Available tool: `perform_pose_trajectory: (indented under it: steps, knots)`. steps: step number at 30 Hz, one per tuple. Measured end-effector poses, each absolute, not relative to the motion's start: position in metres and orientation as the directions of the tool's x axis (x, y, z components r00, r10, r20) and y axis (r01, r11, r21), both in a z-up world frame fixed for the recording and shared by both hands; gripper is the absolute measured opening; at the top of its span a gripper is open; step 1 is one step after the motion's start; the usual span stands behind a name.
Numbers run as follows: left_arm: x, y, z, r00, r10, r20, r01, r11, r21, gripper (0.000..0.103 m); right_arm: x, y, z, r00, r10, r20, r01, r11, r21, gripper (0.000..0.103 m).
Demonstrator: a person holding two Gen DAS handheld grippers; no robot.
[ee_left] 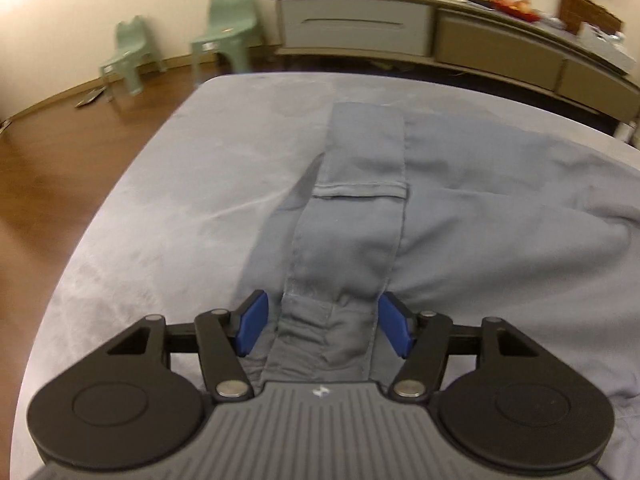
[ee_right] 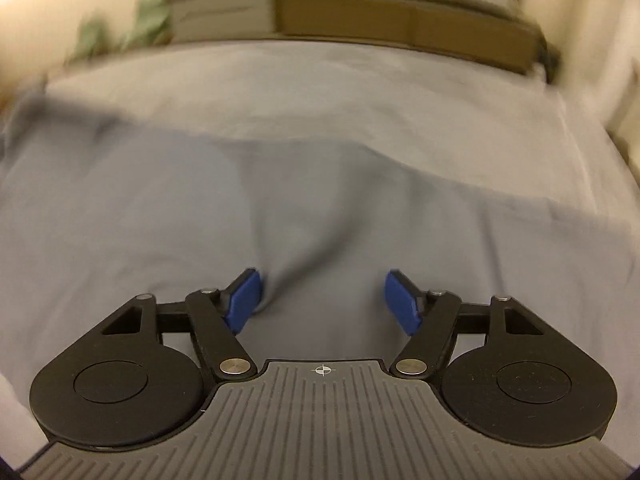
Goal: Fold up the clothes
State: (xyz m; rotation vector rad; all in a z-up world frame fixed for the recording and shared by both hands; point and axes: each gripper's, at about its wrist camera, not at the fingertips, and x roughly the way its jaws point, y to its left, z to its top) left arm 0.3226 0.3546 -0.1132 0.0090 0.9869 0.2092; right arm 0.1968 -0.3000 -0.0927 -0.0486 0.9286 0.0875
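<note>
A grey garment (ee_left: 460,184) lies spread over the grey bed cover (ee_left: 168,208). The left gripper (ee_left: 324,320) stands released, its blue pads either side of a bunched strip of the garment without pinching it. The right gripper (ee_right: 323,300) hangs just above the cloth (ee_right: 320,208), jaws wide apart, holding nothing.

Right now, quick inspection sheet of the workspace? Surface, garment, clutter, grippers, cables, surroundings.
Surface: grey bed cover, soft, lightly marked.
Job's things: grey garment spread out, wrinkled; a folded strip with a stitched hem lies on it.
Clutter: nothing seen on the bed.
Grippers: left gripper open, strip bunched between the fingers; right gripper open over the cloth.
Cables: nothing seen.
Surroundings: two green chairs, sideboard with glassware, wood floor. Right view blurred.
</note>
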Motion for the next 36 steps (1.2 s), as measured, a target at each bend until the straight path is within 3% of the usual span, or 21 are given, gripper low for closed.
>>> perform_pose_trajectory:
  steps: [5, 8, 11, 13, 14, 16, 20, 23, 25, 28, 29, 30, 32, 36]
  knots:
    - [0.314, 0.357, -0.106, 0.488, 0.230, -0.842, -0.231, 0.964, 0.129, 0.069, 0.190, -0.347, -0.090, 0.592, -0.113, -0.798, 0.054, 0.993, -0.101, 0.067]
    - [0.305, 0.364, -0.092, 0.528, 0.166, -0.833, -0.207, 0.976, 0.063, 0.067, 0.186, -0.375, -0.088, 0.578, -0.212, -0.788, 0.143, 0.977, -0.158, 0.068]
    - [0.302, 0.375, -0.073, 0.618, 0.107, -0.779, -0.198, 0.980, -0.022, 0.082, 0.186, -0.354, -0.070, 0.618, -0.355, -0.701, 0.171, 0.931, -0.321, 0.062]
    - [0.304, 0.381, -0.067, 0.660, 0.073, -0.748, -0.198, 0.977, -0.080, 0.087, 0.184, -0.315, -0.042, 0.723, -0.276, -0.633, 0.107, 0.950, -0.292, 0.067]
    - [0.307, 0.384, -0.066, 0.672, 0.044, -0.739, -0.190, 0.975, -0.115, 0.088, 0.185, -0.292, -0.028, 0.771, -0.218, -0.598, 0.062, 0.961, -0.270, 0.075]
    - [0.313, 0.384, -0.071, 0.672, -0.010, -0.740, -0.146, 0.978, -0.146, 0.088, 0.191, -0.233, -0.007, 0.826, -0.030, -0.564, -0.113, 0.970, -0.216, 0.084]
    - [0.328, 0.380, -0.082, 0.670, 0.008, -0.742, -0.097, 0.992, -0.077, 0.089, 0.215, -0.105, 0.005, 0.790, 0.268, -0.551, -0.456, 0.858, -0.236, 0.086]
    - [0.334, 0.384, -0.087, 0.686, -0.014, -0.728, -0.084, 0.992, -0.098, 0.089, 0.238, -0.022, 0.003, 0.739, 0.407, -0.537, -0.611, 0.741, -0.280, 0.090]
    - [0.333, 0.387, -0.088, 0.700, -0.086, -0.709, -0.020, 0.990, -0.140, 0.089, 0.256, 0.025, 0.001, 0.714, 0.449, -0.537, -0.667, 0.668, -0.330, 0.090]
    - [0.323, 0.387, -0.087, 0.693, -0.245, -0.678, 0.124, 0.967, -0.222, 0.074, 0.283, 0.084, -0.008, 0.677, 0.486, -0.553, -0.721, 0.588, -0.366, 0.090]
    - [0.320, 0.386, -0.086, 0.692, -0.268, -0.671, 0.152, 0.962, -0.227, 0.063, 0.293, 0.098, -0.012, 0.669, 0.491, -0.558, -0.731, 0.570, -0.375, 0.090]
    - [0.316, 0.385, -0.085, 0.689, -0.291, -0.664, 0.180, 0.956, -0.232, 0.059, 0.301, 0.111, -0.015, 0.667, 0.487, -0.564, -0.734, 0.562, -0.382, 0.090]
    - [0.312, 0.389, -0.084, 0.698, -0.331, -0.635, 0.214, 0.943, -0.256, 0.060, 0.315, 0.133, -0.021, 0.661, 0.480, -0.576, -0.739, 0.548, -0.391, 0.090]
    - [0.318, 0.410, -0.097, 0.722, -0.283, -0.632, 0.139, 0.953, -0.268, 0.074, 0.329, 0.143, -0.030, 0.635, 0.470, -0.613, -0.754, 0.552, -0.357, 0.090]
